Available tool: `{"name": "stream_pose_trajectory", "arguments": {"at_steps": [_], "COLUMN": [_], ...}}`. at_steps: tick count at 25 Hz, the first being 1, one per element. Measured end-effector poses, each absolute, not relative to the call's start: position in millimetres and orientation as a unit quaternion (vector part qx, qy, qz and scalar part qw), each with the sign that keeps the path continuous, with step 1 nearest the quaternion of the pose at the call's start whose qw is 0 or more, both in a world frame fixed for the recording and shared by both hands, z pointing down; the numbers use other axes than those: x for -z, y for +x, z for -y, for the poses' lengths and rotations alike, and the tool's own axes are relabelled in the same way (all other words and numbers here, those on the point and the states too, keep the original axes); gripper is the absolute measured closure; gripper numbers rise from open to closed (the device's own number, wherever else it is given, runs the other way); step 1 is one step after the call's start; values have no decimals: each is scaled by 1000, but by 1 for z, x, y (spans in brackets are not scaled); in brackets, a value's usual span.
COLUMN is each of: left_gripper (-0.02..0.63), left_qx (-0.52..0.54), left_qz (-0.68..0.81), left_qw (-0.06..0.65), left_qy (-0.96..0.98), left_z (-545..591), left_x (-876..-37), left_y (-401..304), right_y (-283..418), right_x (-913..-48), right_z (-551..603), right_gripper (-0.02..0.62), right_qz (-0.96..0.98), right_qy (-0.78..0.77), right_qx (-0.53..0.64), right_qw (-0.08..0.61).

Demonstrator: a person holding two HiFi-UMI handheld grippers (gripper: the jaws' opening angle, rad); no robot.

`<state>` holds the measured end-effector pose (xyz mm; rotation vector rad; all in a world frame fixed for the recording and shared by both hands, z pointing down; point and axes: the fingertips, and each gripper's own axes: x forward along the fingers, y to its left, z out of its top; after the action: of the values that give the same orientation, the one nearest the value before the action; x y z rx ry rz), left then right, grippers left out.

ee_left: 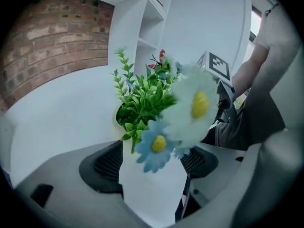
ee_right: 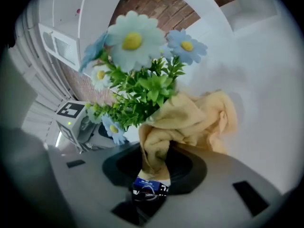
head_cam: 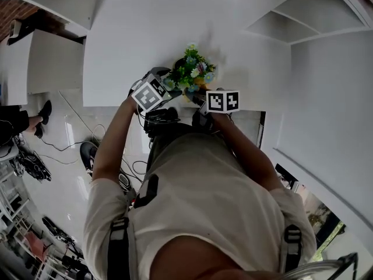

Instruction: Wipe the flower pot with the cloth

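White worktop (head_cam: 145, 34) fills the top of the head view. White shelving (head_cam: 303, 16) stands at its right, and the left gripper view shows a brick wall (ee_left: 52, 46) behind it. A person in a light shirt (head_cam: 215, 203) leans over the near edge with both arms stretched forward. The glossy floor (head_cam: 64, 162) at the left has cables on it.

The flower pot (head_cam: 192, 77) stands on the worktop near the front edge, between the two marker cubes. It has green leaves with pale blue and white daisies (ee_right: 133, 39) on top. The pot's body is mostly hidden by foliage and cloth.

The cloth (ee_right: 194, 120) is yellow and bunched, and sits up against the plant just under the leaves (the pot wall behind it is not visible).

Right tongs (ee_right: 154, 163) are closed on one end of the cloth, with the rest spilling forward toward the pot. A small blue label (ee_right: 149, 184) sits at the pinch point.

Left tongs (ee_left: 154, 160) are spread wide at the pot's other side, with a blue daisy hanging across the gap. The pads press on nothing that shows. The white surface between them could be pot wall or worktop; cannot tell which.
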<state>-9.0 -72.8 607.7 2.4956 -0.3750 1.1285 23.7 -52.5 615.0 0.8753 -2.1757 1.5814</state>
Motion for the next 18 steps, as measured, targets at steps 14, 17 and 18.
{"name": "stream_pose_trajectory", "arguments": {"at_steps": [14, 17, 18], "left_gripper": [241, 241, 241], "left_qx": [-408, -402, -398], "left_qz": [83, 110, 122], "left_qw": [201, 189, 188], "left_qy": [887, 889, 890], "left_z": [106, 107, 106], "left_x": [-604, -606, -606], "left_y": [-7, -5, -4], "right_y": [35, 28, 26], "right_x": [-618, -621, -622], "right_z": [67, 68, 67], "right_gripper": [463, 463, 463], "right_qz": [749, 749, 749], "right_qy": [335, 333, 331], "right_qx": [-554, -556, -557], "right_qw": [140, 139, 139]}}
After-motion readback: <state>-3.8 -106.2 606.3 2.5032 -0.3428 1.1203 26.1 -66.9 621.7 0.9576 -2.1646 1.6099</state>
